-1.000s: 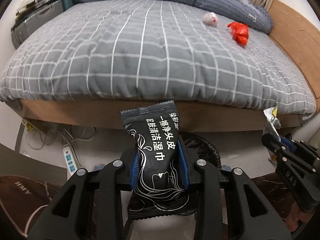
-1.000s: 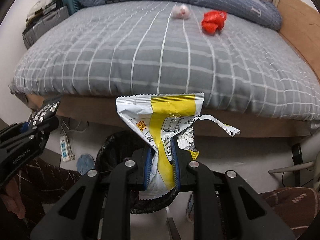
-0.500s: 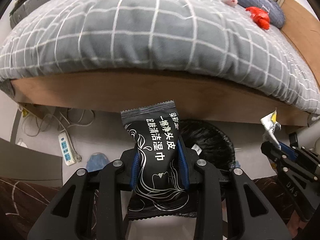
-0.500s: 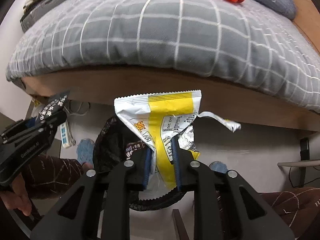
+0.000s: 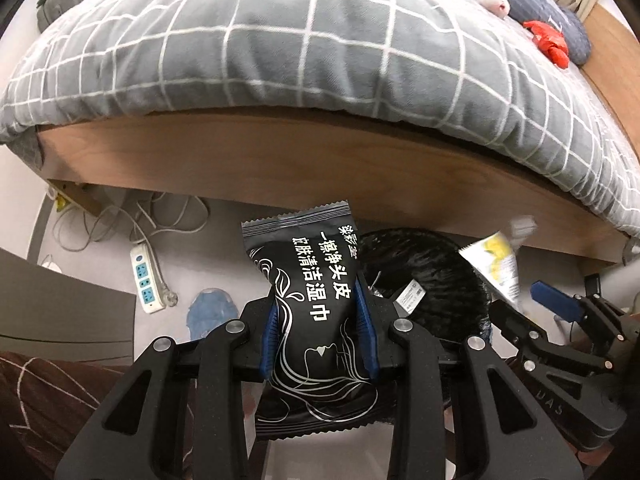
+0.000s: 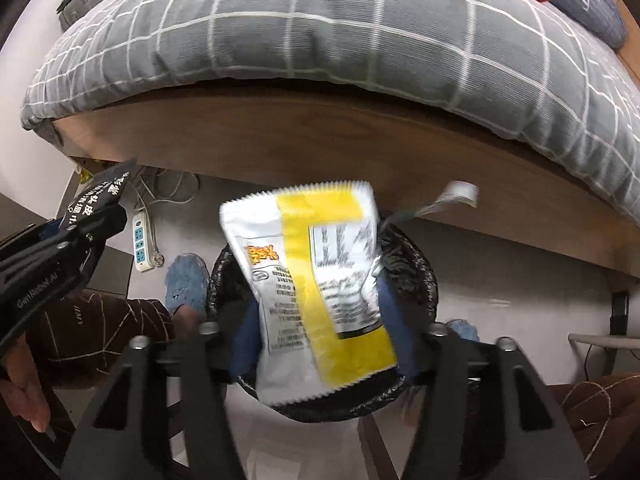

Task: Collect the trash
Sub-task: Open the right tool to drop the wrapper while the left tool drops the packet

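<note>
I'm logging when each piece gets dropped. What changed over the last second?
Both hand-held grippers sank toward the black bin. The right hand-held gripper has just opened its jaws, freeing the yellow-and-white wrapper above the bin. The left hand-held gripper stays clamped on the black wipe packet.

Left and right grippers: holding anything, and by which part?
Left gripper pinches the black wipe packet at mid-body. Right gripper has just opened; the yellow-white wrapper sits loose between its jaws.
</note>
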Motion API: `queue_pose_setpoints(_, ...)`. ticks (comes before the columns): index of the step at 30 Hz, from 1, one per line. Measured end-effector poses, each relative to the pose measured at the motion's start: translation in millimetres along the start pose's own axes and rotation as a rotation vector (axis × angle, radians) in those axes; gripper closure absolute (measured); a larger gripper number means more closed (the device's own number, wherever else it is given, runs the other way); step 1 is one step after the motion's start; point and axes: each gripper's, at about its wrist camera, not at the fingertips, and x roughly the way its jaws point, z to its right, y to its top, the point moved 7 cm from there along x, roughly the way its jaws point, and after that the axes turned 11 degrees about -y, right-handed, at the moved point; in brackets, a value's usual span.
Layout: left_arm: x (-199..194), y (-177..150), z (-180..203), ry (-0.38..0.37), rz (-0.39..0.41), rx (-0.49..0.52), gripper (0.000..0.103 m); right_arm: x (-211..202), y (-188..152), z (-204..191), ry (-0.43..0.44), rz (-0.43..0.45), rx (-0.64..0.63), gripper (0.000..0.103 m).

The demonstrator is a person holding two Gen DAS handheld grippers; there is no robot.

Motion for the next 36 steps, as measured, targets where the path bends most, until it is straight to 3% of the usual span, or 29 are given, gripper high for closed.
queue_pose_setpoints(4,2.1,-0.9,-0.5,-0.013,-0.010,-0.014,0.071,3.1,-2.5,-1.6,0.001,0.001,-0.005,0.035)
queue_pose_setpoints(12,13.3,-0.5,16.7,-0.019,-0.031,0.019,0.071,5.5,-6.7,27.8,-0.039,0.029,0.044,0.007)
queue_pose_setpoints(28,48.0,-1.9,110.5,-0.107,-0.081,0.147,0.071,4.9,-34.2,130.0,-0.159,0.027,0.240,0.007)
queue_pose_setpoints(31,48.8,-3.1,116.8,-0.102,-0.069,0.160,0.065,2.4,-36.2,137.1,-0.162,0.031,0.262,0.007)
queue_pose_setpoints(36,43.0,-0.7,112.2,-0.082,-0.027,0.152,0.033,-8.1,-29.7,140.2,-0.162,0.063,0.283,0.007)
